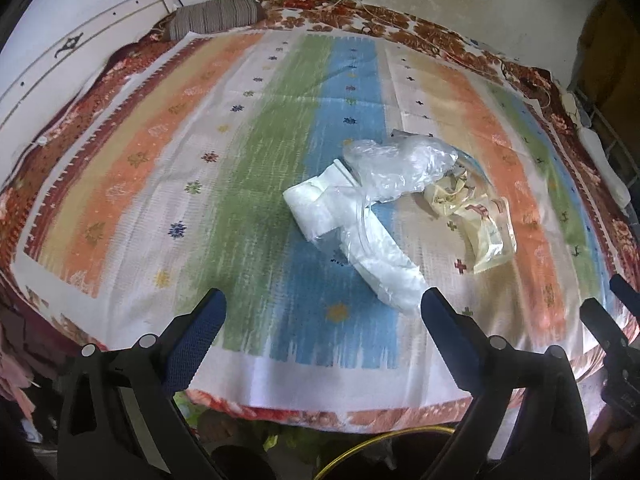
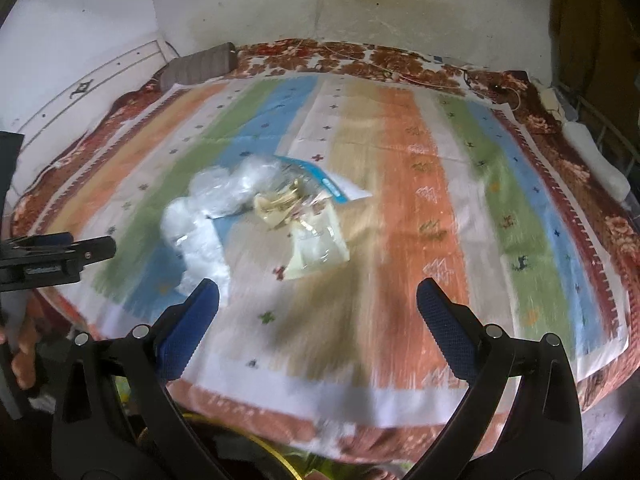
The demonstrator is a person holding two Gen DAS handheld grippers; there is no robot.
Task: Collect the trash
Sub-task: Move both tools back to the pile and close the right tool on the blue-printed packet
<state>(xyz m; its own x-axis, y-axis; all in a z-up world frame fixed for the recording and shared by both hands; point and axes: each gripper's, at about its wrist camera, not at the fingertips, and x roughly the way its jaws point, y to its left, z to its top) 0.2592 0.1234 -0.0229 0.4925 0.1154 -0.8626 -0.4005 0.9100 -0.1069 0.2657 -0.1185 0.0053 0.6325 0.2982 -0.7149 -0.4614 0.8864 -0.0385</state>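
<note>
Nearest, the left gripper (image 1: 322,310) and right gripper (image 2: 318,300) hover over the bed's near edge, jaws spread wide, holding nothing. Beyond them, mid-bed on the striped multicoloured bedspread (image 1: 260,152), three pieces of trash touch: one white crumpled plastic bag (image 1: 360,236), one clear crumpled plastic bag (image 1: 396,168), one yellowish plastic wrapper (image 1: 476,220). Farthest lies one striped grey bolster pillow (image 1: 216,16).

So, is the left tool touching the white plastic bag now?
Cannot tell. In the left wrist view the open left tool has one fingertip overlapping the white bag's near end, but neither view shows contact or gap plainly.
</note>
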